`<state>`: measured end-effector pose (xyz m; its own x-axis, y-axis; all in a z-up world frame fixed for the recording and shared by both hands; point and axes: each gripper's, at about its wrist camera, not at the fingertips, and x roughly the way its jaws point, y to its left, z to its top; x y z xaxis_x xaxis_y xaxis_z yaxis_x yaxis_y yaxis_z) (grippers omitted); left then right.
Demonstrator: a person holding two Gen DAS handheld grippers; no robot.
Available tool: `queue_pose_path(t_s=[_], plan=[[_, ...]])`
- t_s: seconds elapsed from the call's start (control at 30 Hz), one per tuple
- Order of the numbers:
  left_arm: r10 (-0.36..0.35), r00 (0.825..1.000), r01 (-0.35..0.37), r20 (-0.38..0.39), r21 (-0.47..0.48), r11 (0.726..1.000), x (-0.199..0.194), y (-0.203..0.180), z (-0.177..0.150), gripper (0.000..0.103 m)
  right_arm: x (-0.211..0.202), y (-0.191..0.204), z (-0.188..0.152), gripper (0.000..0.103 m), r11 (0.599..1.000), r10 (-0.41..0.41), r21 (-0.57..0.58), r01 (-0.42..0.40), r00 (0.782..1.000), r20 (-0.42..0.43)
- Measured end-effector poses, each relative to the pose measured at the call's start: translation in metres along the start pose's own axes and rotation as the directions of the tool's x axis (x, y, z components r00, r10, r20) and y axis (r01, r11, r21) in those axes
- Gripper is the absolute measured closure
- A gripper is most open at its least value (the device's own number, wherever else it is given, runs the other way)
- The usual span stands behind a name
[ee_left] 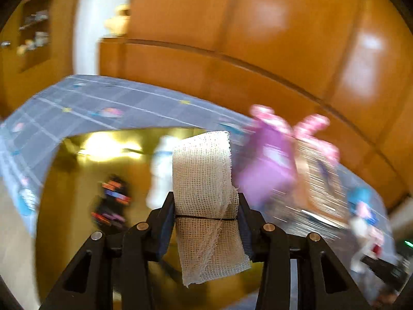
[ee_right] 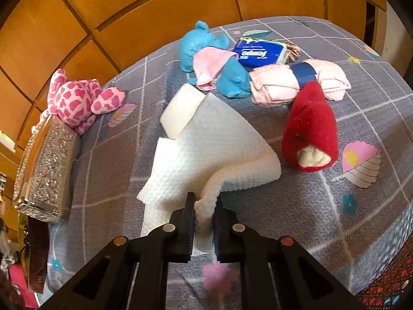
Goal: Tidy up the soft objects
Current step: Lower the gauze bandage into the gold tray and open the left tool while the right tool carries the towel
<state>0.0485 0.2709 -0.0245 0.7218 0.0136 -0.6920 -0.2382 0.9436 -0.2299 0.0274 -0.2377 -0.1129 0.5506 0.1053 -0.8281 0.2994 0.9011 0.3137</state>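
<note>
My left gripper (ee_left: 206, 199) is shut on a rolled white gauze bandage (ee_left: 204, 170) bound by a thin black band, held up in the air above the floor beside the table. My right gripper (ee_right: 204, 201) is shut on a bunched corner of a white paper towel (ee_right: 219, 139), which drapes over a white foam block (ee_right: 180, 111) on the grey patterned tablecloth (ee_right: 296, 206). Farther back lie a blue plush elephant (ee_right: 196, 44) with a pink cloth (ee_right: 211, 64), a rolled pink towel (ee_right: 278, 82), a blue Tempo tissue pack (ee_right: 260, 51) and a red felt hat (ee_right: 312, 126).
A pink spotted plush (ee_right: 77, 98) leans on a silver embossed box (ee_right: 44, 175) at the table's left edge; both show blurred in the left wrist view, the plush (ee_left: 291, 126). Wooden wall panels (ee_right: 77, 13) stand behind. The left view is motion-blurred.
</note>
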Motion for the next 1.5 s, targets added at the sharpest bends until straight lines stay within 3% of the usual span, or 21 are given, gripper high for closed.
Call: queue_pose_path(t_s=[0.07,0.13,0.2,0.23,0.57,0.63,0.7,0.87,1.13,1.27,1.5], plan=[[0.063,0.998,-0.063,-0.012,-0.022,0.998,0.018,0.024,0.011,0.056,-0.004,0.005,0.001,0.093,1.000,0.020,-0.005,-0.020,1.000,0.004],[0.123,0.992,-0.124,-0.025,-0.060,0.990,0.027,0.044,0.019,0.046,-0.009,0.012,0.004,0.093,0.999,0.034,-0.017,-0.034,0.999,0.013],[0.145,0.989,-0.147,-0.028,-0.089,0.985,0.028,0.055,0.020,0.030,-0.016,0.020,0.007,0.093,0.998,0.054,-0.025,-0.054,0.998,0.030],[0.150,0.988,-0.152,-0.027,-0.108,0.982,0.025,0.061,0.017,0.029,-0.020,0.023,0.008,0.093,0.998,0.064,-0.030,-0.063,0.997,0.038],[0.058,0.997,-0.062,-0.055,-0.068,0.996,0.005,0.033,-0.015,0.024,-0.032,0.076,0.033,0.093,0.985,0.117,-0.135,-0.107,0.991,0.071],[0.059,0.998,-0.061,-0.037,-0.045,0.997,-0.002,0.022,-0.015,0.019,-0.032,0.093,0.040,0.093,0.978,0.132,-0.170,-0.118,0.988,0.075],[0.055,0.998,-0.056,-0.022,-0.023,0.998,-0.009,0.012,-0.014,0.006,-0.033,0.110,0.046,0.093,0.970,0.148,-0.204,-0.129,0.986,0.081],[0.051,0.999,-0.051,-0.009,-0.011,0.999,-0.023,0.007,-0.013,0.006,-0.034,0.159,0.062,0.093,0.945,0.189,-0.289,-0.152,0.977,0.103],[0.110,0.994,-0.110,0.010,-0.040,0.993,-0.038,0.021,-0.012,0.002,-0.034,0.247,0.064,0.093,0.862,0.312,-0.447,-0.240,0.945,0.095],[0.134,0.991,-0.133,0.013,-0.055,0.990,-0.039,0.029,-0.012,0.002,-0.032,0.291,0.045,0.093,0.795,0.369,-0.533,-0.289,0.928,0.047],[0.153,0.988,-0.152,0.005,-0.067,0.986,-0.037,0.035,-0.012,0.001,-0.027,0.333,0.006,0.093,0.707,0.408,-0.619,-0.341,0.912,-0.037]])
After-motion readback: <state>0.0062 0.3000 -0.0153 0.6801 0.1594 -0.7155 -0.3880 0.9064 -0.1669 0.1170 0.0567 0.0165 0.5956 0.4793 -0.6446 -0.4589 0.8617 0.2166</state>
